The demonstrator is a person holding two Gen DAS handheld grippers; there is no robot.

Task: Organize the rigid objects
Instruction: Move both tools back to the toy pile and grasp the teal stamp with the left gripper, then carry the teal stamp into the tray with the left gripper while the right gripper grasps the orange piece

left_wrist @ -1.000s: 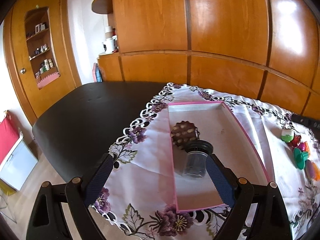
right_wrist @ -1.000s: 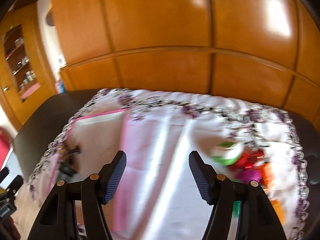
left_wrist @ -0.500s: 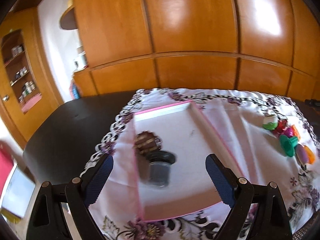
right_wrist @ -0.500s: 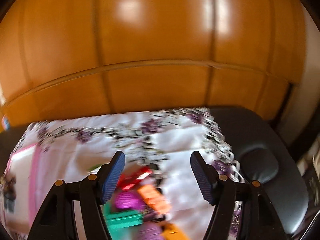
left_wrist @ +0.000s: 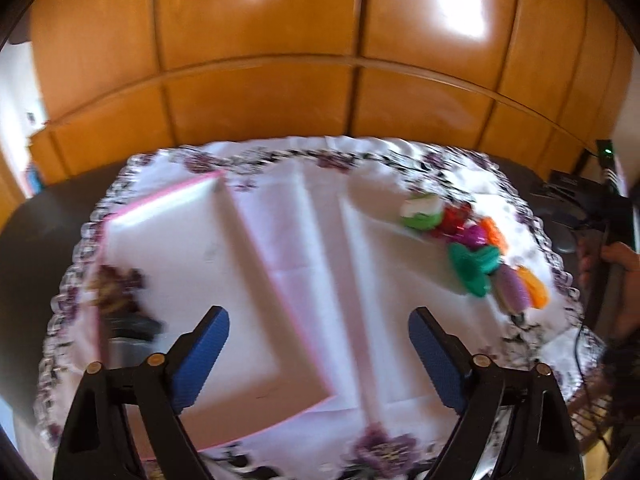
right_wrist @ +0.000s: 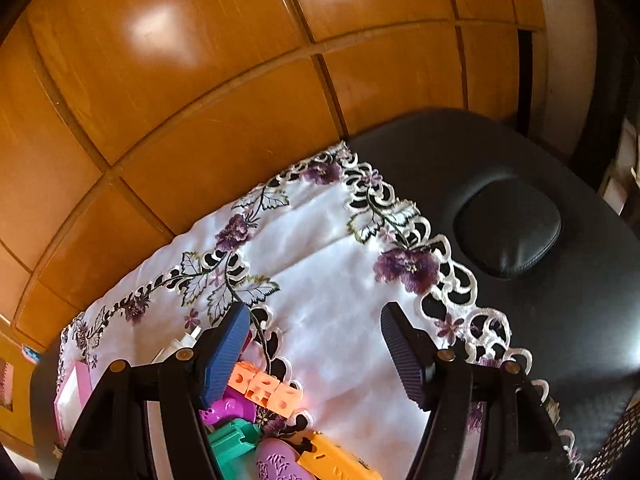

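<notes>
Both tongs wide, empty: left tongs (left_wrist: 319,356) above pink tray (left_wrist: 168,240), jaws just closing slightly; right tongs (right_wrist: 316,354) beside toy pile (right_wrist: 256,420), which lies low-left of jaws. Risk: off-centre reach nudges toys, snags lace cloth (right_wrist: 320,240), drags pile.

- Cloth (left_wrist: 320,240) lies on the table (right_wrist: 560,300).
- Tray (left_wrist: 180,240) sits on the cloth's left part; jar (left_wrist: 132,332) inside, at its left edge.
- Toy cluster (left_wrist: 476,252) on the cloth, right of the tray, well apart.
</notes>
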